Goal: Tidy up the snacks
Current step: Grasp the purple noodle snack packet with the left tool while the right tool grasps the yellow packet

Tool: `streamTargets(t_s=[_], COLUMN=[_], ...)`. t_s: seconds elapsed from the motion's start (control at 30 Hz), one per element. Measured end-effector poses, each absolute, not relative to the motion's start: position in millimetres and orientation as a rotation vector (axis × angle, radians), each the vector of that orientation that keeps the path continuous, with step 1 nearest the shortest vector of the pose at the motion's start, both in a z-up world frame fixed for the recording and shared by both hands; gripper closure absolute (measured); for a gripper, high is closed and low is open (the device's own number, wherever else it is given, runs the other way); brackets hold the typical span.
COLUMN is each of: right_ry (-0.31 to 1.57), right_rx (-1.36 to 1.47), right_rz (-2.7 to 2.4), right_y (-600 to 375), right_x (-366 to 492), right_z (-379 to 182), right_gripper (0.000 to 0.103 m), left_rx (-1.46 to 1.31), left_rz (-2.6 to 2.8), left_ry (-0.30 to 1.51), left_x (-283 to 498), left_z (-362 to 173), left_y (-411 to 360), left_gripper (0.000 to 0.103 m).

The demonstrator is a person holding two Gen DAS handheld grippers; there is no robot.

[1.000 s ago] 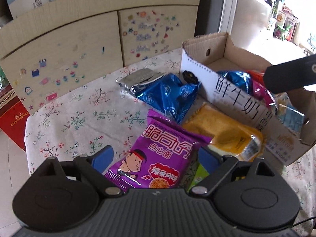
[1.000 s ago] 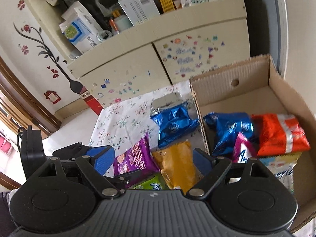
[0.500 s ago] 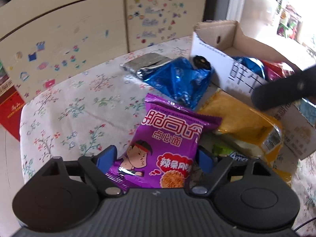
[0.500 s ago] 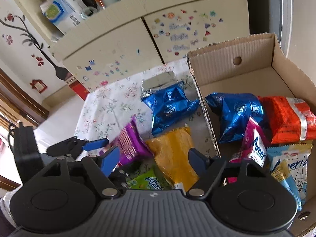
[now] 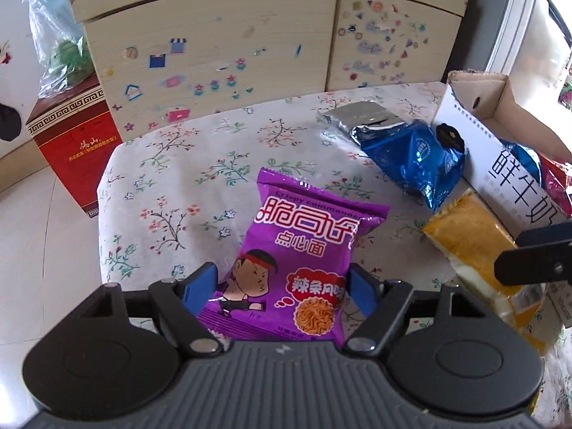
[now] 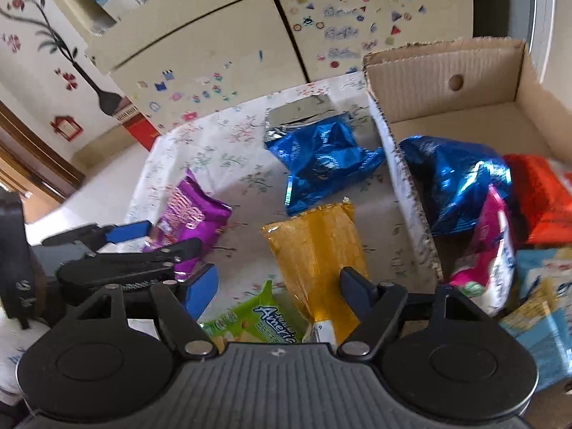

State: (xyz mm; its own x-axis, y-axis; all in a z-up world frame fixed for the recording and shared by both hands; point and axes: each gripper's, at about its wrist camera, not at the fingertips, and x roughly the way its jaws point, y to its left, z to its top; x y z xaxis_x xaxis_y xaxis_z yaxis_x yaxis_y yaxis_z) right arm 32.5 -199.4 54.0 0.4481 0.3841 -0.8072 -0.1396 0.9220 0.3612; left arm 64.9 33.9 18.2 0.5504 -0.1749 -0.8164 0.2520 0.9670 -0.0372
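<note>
A small table under a flowered cloth (image 5: 171, 186) stands in front of a pale cupboard (image 5: 214, 57) dotted with stickers, and the snacks lie scattered on it. The purple packet (image 5: 300, 261) sits near the front middle of the cloth, its lower end between the blue pads of the left gripper (image 5: 284, 291), whose jaws are spread wide on either side of it; whether the pads touch the packet cannot be told. Half a second ago the packet lay in about the same place, but the left camera has swung leftward, so more of the cupboard and a red box (image 5: 75, 143) on the floor now show. To the right of the purple packet lies a yellow packet (image 6: 318, 250), and beyond that a blue packet (image 6: 321, 164) with a silver packet (image 6: 300, 112) touching its far edge. Further right stands the cardboard box (image 6: 443, 71), holding another blue bag (image 6: 454, 178), an orange-red bag (image 6: 540, 196) and a pink bag (image 6: 493, 250). The right gripper (image 6: 279, 291) hangs wide open and empty over the near end of the yellow packet and a green packet (image 6: 264, 318); it has come lower and closer to both than before.
</note>
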Motion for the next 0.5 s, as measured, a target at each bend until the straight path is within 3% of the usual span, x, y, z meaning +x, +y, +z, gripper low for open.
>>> streamTargets(t_s=[0.5], right_ry=[1.062], right_rx=[-0.026], right_rz=[0.246], right_y=[-169], right_x=[38], right_z=[40], right_gripper=[0.021], left_rx=[0.127], left_rz=[-0.288], left_ry=[0.971], left_x=[66], left_z=[11], left_y=[25], left_gripper=[0.023])
